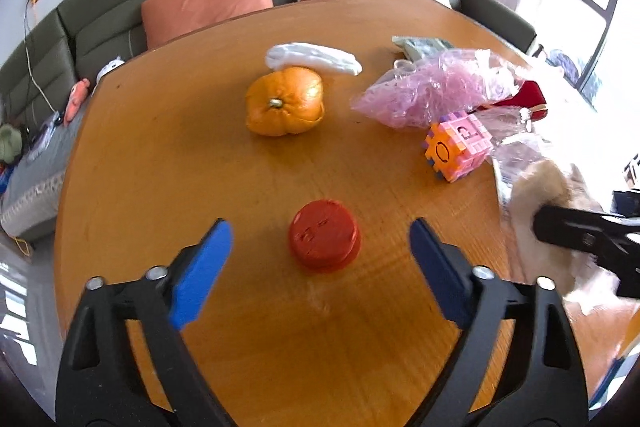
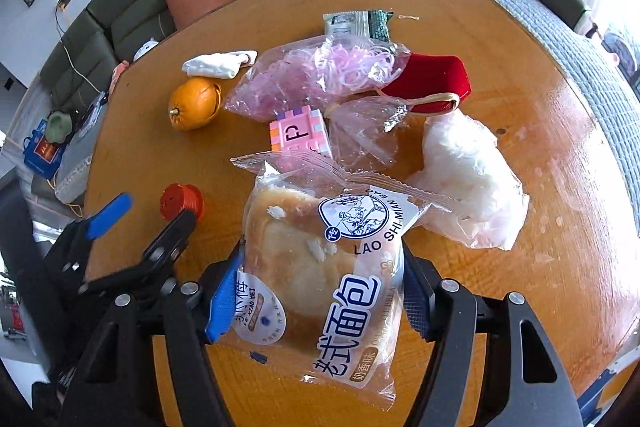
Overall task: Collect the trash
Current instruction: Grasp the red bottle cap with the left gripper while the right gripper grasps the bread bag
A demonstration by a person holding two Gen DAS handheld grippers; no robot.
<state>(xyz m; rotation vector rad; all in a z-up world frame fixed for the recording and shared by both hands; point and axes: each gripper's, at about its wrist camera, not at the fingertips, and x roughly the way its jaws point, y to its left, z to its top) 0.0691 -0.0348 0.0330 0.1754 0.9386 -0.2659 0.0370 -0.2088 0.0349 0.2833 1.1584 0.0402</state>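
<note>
Crinkly clear-plastic bread packet (image 2: 320, 267) between fingers (image 2: 224, 299)

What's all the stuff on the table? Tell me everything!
bread packet: 1, clear with white label, in the right gripper
red cap: 1, red, between the left gripper's fingers
orange: 1, orange, mid-table
white cloth: 1, white, behind the orange
pink bag: 1, pink, far side
cube: 1, pink, beside the pink bag
red box: 1, red, right
white bag: 1, white, right
left gripper: open
right gripper: shut on bread packet
</note>
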